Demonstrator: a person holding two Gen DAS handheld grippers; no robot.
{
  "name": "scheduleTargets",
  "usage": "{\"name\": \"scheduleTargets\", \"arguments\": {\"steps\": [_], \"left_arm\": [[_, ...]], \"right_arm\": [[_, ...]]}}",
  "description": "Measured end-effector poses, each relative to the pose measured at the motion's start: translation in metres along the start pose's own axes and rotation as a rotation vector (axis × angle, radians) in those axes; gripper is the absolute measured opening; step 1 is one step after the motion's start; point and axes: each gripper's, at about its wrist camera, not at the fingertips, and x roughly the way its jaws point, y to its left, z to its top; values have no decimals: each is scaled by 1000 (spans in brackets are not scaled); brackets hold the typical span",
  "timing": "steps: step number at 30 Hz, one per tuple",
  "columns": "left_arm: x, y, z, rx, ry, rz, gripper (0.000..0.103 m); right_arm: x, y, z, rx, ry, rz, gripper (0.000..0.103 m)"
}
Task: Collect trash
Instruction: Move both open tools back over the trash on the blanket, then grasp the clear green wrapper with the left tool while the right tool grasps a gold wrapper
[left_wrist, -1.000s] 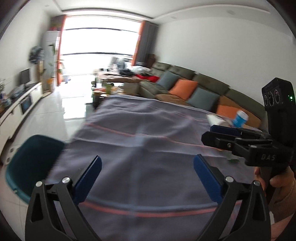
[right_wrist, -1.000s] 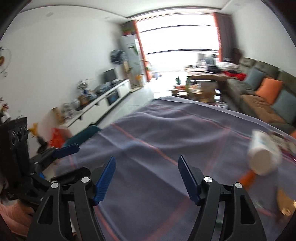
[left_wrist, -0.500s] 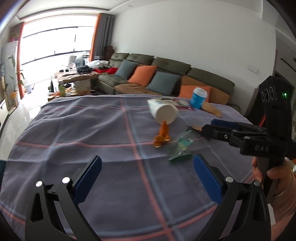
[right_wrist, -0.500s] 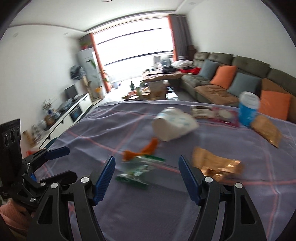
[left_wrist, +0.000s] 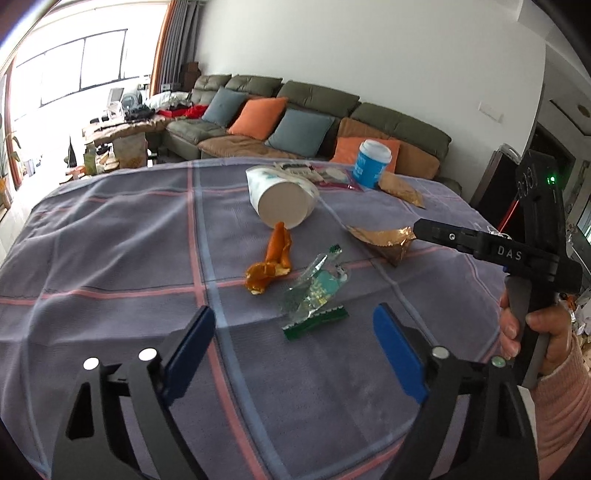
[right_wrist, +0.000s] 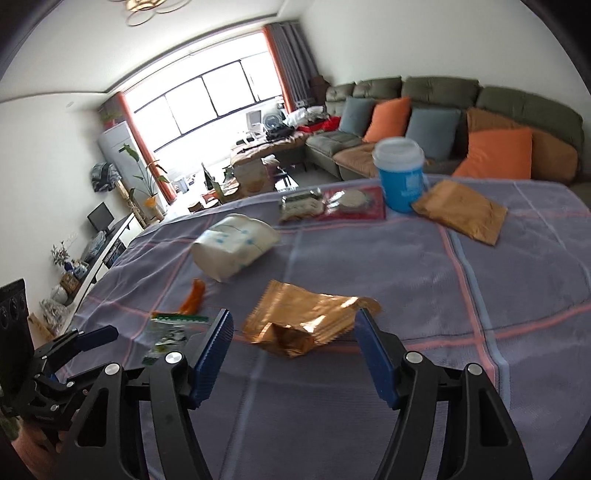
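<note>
Both tongs released: left tongs (left_wrist: 291, 332), just narrowing, below green wrapper (left_wrist: 314, 295); right tongs (right_wrist: 293, 334) at gold wrapper's (right_wrist: 306, 321) six o'clock.

Black claws (left_wrist: 291, 339) had blue pads (left_wrist: 397, 356), silver screws, white "DAS" lettering (left_wrist: 509, 253); pink knit sleeve (left_wrist: 561, 402).

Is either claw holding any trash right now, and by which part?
Nothing is held. The left claw and right claw are both open above the cloth, the green wrapper and gold wrapper lying untouched.
</note>
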Motion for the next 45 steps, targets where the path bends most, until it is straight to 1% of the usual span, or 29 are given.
{"name": "scheduleTargets", "arguments": {"steps": [4,6,8,10,13,15,16,18,19,21,22,23,26,27,29,33,34,35,36,37,38,45], "left_arm": [[9,0,3,-8,36,-9,82],[14,-1,4,-7,50,-15,79],[19,-2,5,-4,65,-15,75],[23,-3,6,-3,79,-18,74],[27,-3,7,-2,97,-22,66],[29,-4,7,-1,107,-28,57],[31,-4,8,-1,113,-31,55],[32,-5,7,4,120,-35,48],[33,-6,7,5,123,-37,46],[34,-6,7,8,125,-43,36],[34,-7,6,10,128,-47,33],[35,-7,6,10,130,-48,27],[35,-7,6,13,129,-48,25],[35,-8,6,15,127,-47,17],[36,-9,6,18,134,-50,10],[35,-9,6,18,125,-42,10],[35,-9,5,18,124,-44,9],[34,-9,5,17,122,-42,9],[33,-9,5,18,119,-41,9],[33,-10,5,20,117,-42,9],[32,-10,4,21,115,-41,9],[20,-9,2,31,85,-33,8]], "right_arm": [[7,-10,1,34,21,12,65],[11,-13,2,44,30,14,65],[14,-16,3,56,37,24,62],[17,-19,5,66,46,32,61],[22,-21,5,76,61,43,57],[24,-21,4,81,69,52,53],[25,-21,4,81,72,54,50],[25,-22,3,83,75,61,48],[24,-22,3,83,76,62,47],[23,-22,3,85,77,65,46],[22,-23,2,87,79,68,45],[20,-23,1,88,80,69,45],[19,-24,-1,95,83,73,45],[19,-24,-1,97,84,75,45],[18,-25,-2,108,89,84,45],[16,-24,-3,111,86,92,44],[16,-24,-3,111,84,93,38],[16,-24,-3,111,85,97,28],[16,-23,-3,110,85,98,23],[16,-23,-3,110,85,101,15],[16,-23,-3,111,84,104,11],[11,-19,-3,99,61,105,5]]}}
